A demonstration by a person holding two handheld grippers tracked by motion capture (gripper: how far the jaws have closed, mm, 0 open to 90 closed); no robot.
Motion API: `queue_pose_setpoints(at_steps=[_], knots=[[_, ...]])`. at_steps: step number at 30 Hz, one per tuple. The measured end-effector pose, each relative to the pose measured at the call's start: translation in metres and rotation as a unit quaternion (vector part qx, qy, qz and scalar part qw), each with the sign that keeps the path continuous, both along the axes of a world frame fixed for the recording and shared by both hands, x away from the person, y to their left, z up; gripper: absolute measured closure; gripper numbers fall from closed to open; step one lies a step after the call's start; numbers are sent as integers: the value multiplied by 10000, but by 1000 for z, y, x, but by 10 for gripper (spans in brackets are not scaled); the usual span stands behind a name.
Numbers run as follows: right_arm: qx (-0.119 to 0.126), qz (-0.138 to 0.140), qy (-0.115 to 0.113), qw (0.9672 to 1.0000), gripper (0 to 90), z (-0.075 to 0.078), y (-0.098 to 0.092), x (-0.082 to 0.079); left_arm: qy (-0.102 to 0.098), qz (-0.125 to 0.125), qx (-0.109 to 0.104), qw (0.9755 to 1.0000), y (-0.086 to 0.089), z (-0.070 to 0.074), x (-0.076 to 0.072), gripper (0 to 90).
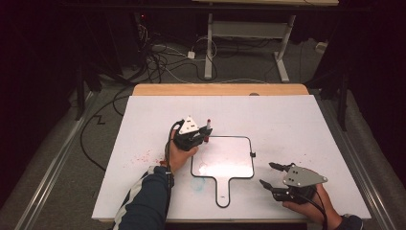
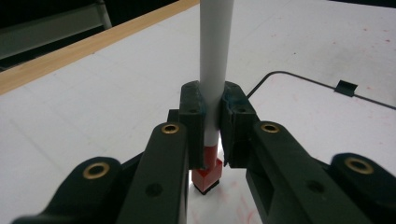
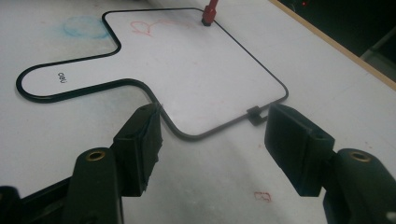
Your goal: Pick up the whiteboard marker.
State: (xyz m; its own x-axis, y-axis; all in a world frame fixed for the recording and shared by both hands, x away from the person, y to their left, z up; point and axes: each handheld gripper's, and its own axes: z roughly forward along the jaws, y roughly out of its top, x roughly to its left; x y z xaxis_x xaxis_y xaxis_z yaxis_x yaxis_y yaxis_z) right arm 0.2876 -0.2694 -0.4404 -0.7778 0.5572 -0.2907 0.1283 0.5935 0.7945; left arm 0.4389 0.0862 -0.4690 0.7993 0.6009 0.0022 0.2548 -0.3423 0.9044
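At the small paddle-shaped whiteboard with a black rim point(image 1: 223, 165), the left gripper point(image 1: 207, 132) has its jaws clamped on a white marker with a red end point(image 2: 214, 70), its red tip point(image 3: 209, 14) resting at the board's eleven-o'clock corner. The right gripper point(image 1: 272, 175), at the board's four o'clock, rests with jaws apart on nothing. A hard stroke could push the unheld board across the white counter point(image 1: 297, 124) (already flecked red), or tilt the marker in the jaws.

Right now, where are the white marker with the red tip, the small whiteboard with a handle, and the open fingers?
White red-tipped marker point(image 2: 214, 56), left gripper view, barrel.
Black-rimmed handled whiteboard point(image 1: 250, 168), high view, right rim.
Right gripper point(image 3: 212, 142), right gripper view, between open fingers.
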Motion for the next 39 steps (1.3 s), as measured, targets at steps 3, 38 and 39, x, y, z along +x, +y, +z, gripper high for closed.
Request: queue_pose_setpoints(at_steps=[3, 38, 39], knots=[[11, -7, -10, 10000, 375, 1, 0, -1, 38, -37, -34, 10000, 8, 0, -8, 788], [-64, 101, -26, 9999, 369, 0, 5, 2, 10, 79, -122, 9999, -5, -2, 1, 787], [-52, 100, -16, 9999, 368, 0, 6, 3, 4, 74, -121, 9999, -5, -2, 2, 787]])
